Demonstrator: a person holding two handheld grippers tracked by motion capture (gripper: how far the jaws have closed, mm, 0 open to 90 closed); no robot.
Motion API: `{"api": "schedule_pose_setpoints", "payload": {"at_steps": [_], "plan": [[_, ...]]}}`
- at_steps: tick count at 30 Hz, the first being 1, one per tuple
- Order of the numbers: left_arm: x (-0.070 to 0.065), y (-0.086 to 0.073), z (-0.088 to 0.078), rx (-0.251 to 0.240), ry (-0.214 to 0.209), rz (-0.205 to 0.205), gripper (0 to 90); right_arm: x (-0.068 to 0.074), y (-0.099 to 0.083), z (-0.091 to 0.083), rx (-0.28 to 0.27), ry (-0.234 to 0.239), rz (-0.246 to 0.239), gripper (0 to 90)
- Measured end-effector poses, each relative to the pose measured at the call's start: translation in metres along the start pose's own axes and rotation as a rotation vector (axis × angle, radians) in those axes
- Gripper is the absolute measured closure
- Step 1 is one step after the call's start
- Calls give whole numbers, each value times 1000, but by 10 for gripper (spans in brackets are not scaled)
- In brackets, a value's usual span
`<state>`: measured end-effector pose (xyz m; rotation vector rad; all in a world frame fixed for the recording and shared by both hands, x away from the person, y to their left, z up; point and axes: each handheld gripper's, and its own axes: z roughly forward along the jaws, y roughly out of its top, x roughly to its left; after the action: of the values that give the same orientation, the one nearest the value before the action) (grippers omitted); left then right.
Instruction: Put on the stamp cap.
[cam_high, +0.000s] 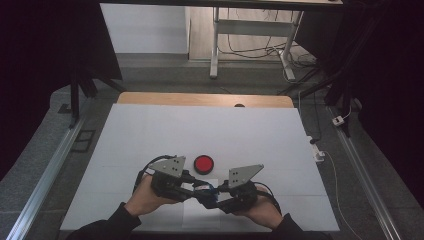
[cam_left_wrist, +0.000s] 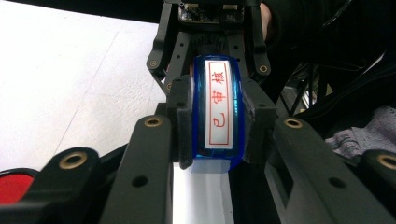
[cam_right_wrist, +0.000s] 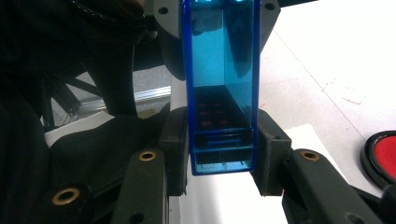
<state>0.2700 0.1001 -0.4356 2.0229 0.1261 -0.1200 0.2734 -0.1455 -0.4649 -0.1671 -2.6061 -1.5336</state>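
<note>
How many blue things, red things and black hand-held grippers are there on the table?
Blue: 1, the blue stamp
Red: 1, the red round pad
Black: 2, the left hand-held gripper and the right hand-held gripper, both holding the blue stamp
Total: 4

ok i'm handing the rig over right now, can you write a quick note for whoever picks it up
Left gripper: shut on the blue stamp, at the end with the white label in red characters.
Right gripper: jaws sit either side of the stamp's clear blue cover end; whether the pads press on it is unclear.
Both grippers meet at the near edge of the white table, holding the stamp just above it. The red ink pad lies open just beyond them.
Done: stamp picked up, held between both grippers.
Left: probably pull off the cover, ink and stamp the white paper under the grippers.
</note>
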Motion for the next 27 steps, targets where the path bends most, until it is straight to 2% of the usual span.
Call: {"api": "schedule_pose_setpoints", "payload": {"at_steps": [12,19,27], "plan": [[0,1,-8,-10,42,-12,698,2,-1,-1,20,-25,18,538],[0,1,-10,-6,65,-16,698,3,-1,-2,38,-68,21,445],[1,0,-14,0,102,-30,698,6,-1,-8,61,-158,37,319]]}}
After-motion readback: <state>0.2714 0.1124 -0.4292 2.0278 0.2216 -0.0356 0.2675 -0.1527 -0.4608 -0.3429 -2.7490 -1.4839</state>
